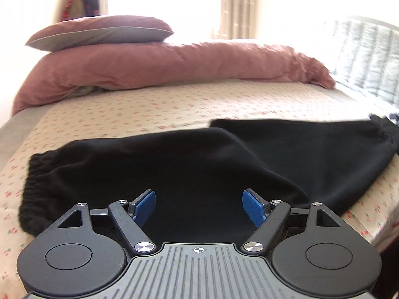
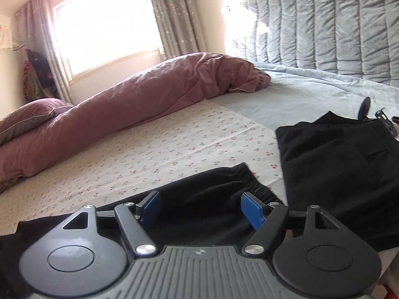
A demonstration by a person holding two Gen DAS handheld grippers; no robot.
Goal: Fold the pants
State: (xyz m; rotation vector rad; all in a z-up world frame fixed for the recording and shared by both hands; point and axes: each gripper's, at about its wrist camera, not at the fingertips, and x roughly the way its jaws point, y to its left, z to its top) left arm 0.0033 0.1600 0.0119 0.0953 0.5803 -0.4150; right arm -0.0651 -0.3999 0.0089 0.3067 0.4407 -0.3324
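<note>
Black pants [image 1: 189, 164] lie across the flowered bed sheet [image 1: 119, 114], one elastic cuff [image 1: 35, 174] at the left and the rest spreading to the right. My left gripper [image 1: 199, 206] hovers over the black cloth, open, its blue pads [image 1: 146, 205] wide apart and pressing on nothing. In the right wrist view my right gripper [image 2: 200, 209] is open too, above a gathered black cuff [image 2: 239, 182]. More black cloth [image 2: 349, 179] lies flat to the right of it; I cannot tell whether it belongs to the same pants.
A rolled pink duvet [image 1: 174, 62] and a pillow [image 1: 99, 32] lie along the far side of the bed. A grey quilted headboard [image 2: 324, 30] stands at the right, with small dark objects [image 2: 364, 107] beside the black cloth. Bare sheet [image 2: 149, 149] stretches between the pants and the duvet.
</note>
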